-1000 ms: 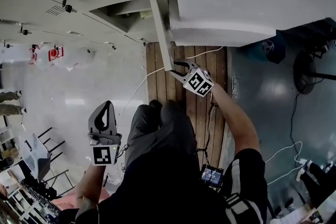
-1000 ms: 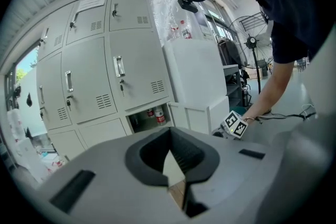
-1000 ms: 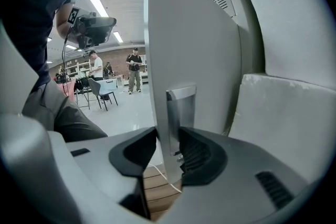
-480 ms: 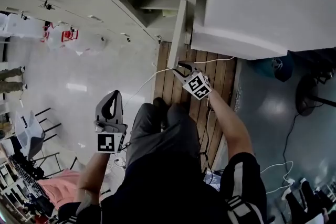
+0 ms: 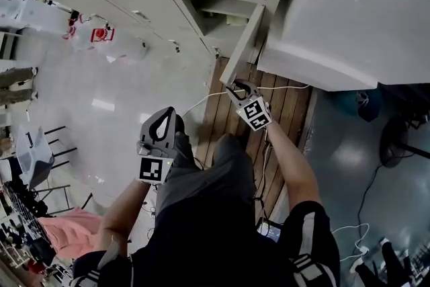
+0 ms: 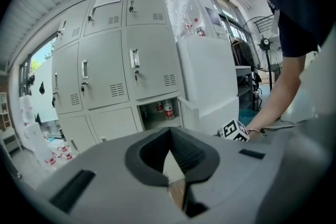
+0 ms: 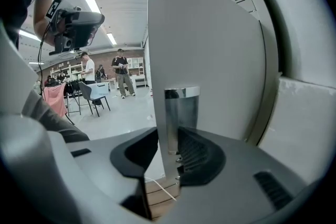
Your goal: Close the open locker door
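The open locker door (image 5: 246, 44) is grey and stands out from a low compartment (image 5: 218, 13) in the bank of grey lockers. My right gripper (image 5: 235, 87) grips the door's free edge: the edge and its chrome handle (image 7: 181, 113) sit between the pads, and the jaws have just been closing on them. In the left gripper view the compartment (image 6: 157, 113) holds bottles (image 6: 168, 110), with the door (image 6: 190, 113) to its right. My left gripper (image 5: 164, 119) hangs in the air to the left, shut and empty, its tips meeting (image 6: 169, 132).
A big white box (image 5: 349, 17) stands right of the open locker, close behind the door. Under my right arm is a wooden pallet (image 5: 272, 121) with white cables (image 5: 201, 99). Chairs (image 5: 33, 161) stand at the left, a fan (image 5: 396, 144) at the right. People (image 7: 123, 78) stand far off.
The right gripper has carried the door's edge toward the lockers, and the door now stands at a narrower angle. The left gripper has barely moved.
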